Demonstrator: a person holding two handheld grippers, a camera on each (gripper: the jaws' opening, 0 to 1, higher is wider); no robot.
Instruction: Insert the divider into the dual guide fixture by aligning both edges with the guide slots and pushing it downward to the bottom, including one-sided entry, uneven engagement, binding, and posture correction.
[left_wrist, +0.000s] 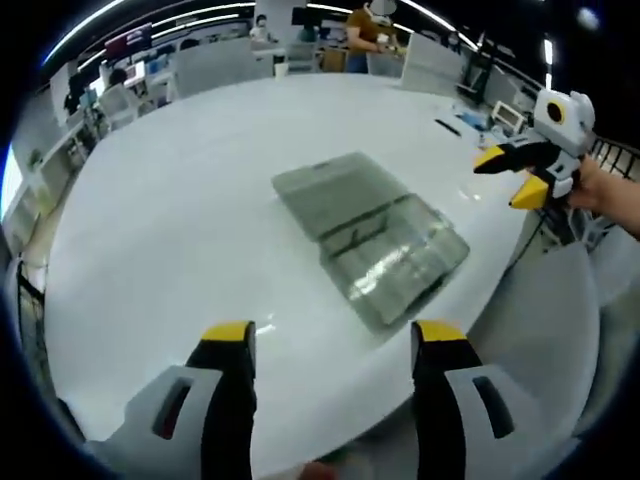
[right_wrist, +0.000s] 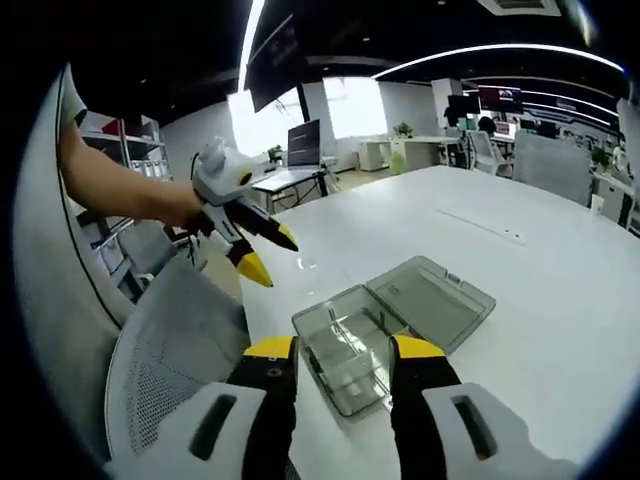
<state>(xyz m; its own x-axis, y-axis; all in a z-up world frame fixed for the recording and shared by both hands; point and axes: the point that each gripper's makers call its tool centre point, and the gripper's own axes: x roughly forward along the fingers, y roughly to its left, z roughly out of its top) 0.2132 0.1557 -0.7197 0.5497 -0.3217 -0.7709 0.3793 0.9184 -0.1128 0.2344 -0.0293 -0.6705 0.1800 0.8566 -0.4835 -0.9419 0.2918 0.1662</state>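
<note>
divider fixture box (left_wrist: 375, 236) lies open on the white desk (left_wrist: 180, 220), its flat lid (right_wrist: 432, 299) folded out beside the clear compartment tray (right_wrist: 345, 355); a thin upright panel shows inside the tray, but you cannot tell how it sits. your left gripper (left_wrist: 333, 345) hovers near the box with jaws wide and empty. your right gripper (right_wrist: 332, 352) hangs over the tray, jaws wide, holding nothing. a grey mesh chair (right_wrist: 175, 350) stands at the desk edge.

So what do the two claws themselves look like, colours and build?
Both match: the left claw and the right claw have black jaws with yellow tips on light grey bodies with dark slots. Seen from the side, each body is white with yellow trim. The forearms showing are bare, without sleeves.
</note>
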